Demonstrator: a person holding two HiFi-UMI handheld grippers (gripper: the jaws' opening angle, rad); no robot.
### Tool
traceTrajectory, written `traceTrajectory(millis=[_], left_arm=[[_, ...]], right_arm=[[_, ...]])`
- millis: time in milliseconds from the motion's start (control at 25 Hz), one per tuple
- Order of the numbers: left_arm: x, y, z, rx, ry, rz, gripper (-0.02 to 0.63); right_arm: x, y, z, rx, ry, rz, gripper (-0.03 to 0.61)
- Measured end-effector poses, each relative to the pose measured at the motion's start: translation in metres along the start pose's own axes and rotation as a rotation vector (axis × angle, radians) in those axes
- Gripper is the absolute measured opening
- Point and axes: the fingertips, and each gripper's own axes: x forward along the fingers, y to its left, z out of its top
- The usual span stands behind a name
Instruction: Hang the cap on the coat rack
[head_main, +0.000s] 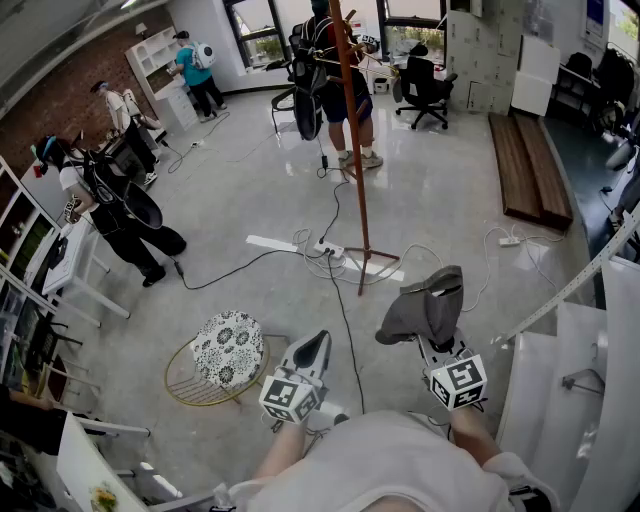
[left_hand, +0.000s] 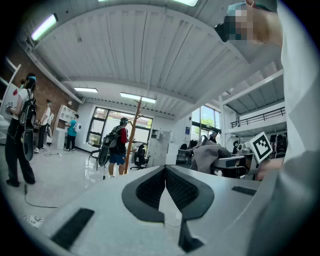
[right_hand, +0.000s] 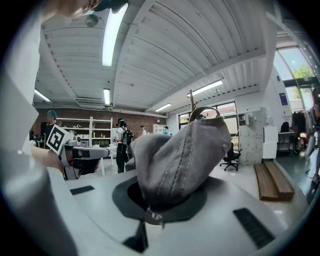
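Observation:
A grey cap (head_main: 425, 306) hangs from my right gripper (head_main: 432, 345), which is shut on its fabric; in the right gripper view the cap (right_hand: 177, 157) fills the space above the jaws. The brown wooden coat rack (head_main: 352, 140) stands on the floor ahead, its pole rising past the top of the head view; it shows far off as the coat rack (left_hand: 131, 137) in the left gripper view. My left gripper (head_main: 313, 349) is shut with nothing in it, its jaws (left_hand: 165, 187) pressed together, and it is held low to the left of the cap.
A small round patterned stool (head_main: 226, 347) with a gold wire frame stands at the lower left. Cables and a power strip (head_main: 330, 250) lie at the rack's foot. Several people with backpacks stand at left and behind the rack. White furniture (head_main: 590, 400) is on the right.

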Motion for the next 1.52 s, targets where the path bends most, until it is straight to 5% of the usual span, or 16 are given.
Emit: traceTrajectory(millis=[1520], left_arm=[[0.032,-0.021,0.003,0.029,-0.004,0.02,0.009]], right_arm=[[0.004,-0.03,0.003,-0.025,-0.006,0.056,0.021]])
